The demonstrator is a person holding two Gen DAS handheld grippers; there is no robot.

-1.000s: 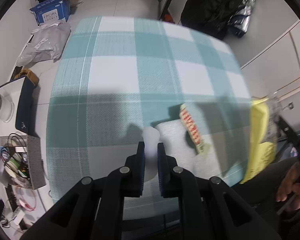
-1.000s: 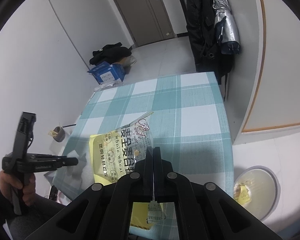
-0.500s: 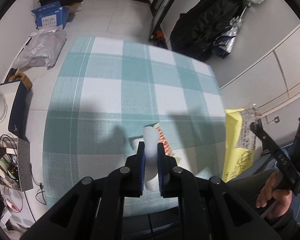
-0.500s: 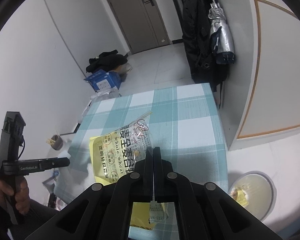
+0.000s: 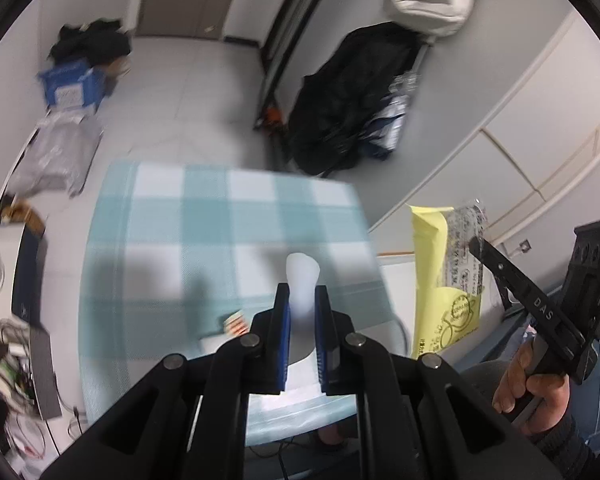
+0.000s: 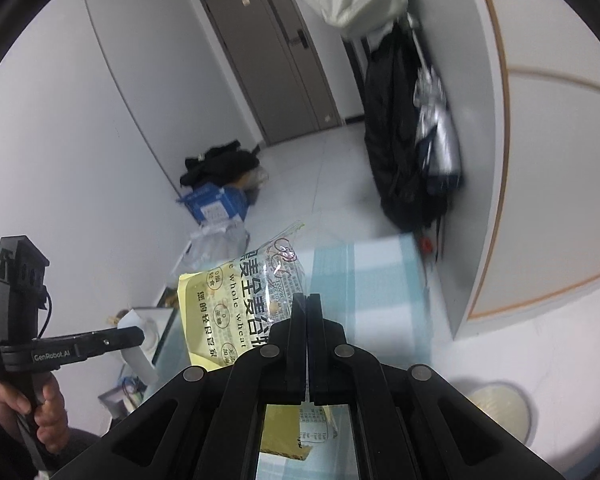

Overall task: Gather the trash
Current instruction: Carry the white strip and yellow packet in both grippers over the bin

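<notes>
My left gripper [image 5: 302, 296] is shut on a white wrapper [image 5: 301, 274], whose tip sticks up between the blue pads. The rest hangs below with a red-printed strip [image 5: 236, 322] beside it. My right gripper [image 6: 306, 300] is shut on a yellow and clear bread bag [image 6: 236, 304], held above the check-cloth table [image 6: 380, 280]. In the left wrist view that bag [image 5: 440, 280] hangs from the right gripper [image 5: 476, 244] off the table's right side. The right wrist view shows the left gripper [image 6: 140, 334] at the left, with the white wrapper [image 6: 140, 356] dangling.
The teal check table [image 5: 204, 216] lies well below both grippers. A round pale bin [image 6: 500, 408] stands on the floor at the lower right. Dark coats [image 5: 352, 100] hang by the wall, a blue box [image 5: 70, 84] and bags sit on the floor, and cluttered shelves [image 5: 16, 364] stand at the left.
Both grippers have risen away from the table with their loads still pinched. The white wrapper has come off the cloth, and the table looks smaller and lower in both views.
</notes>
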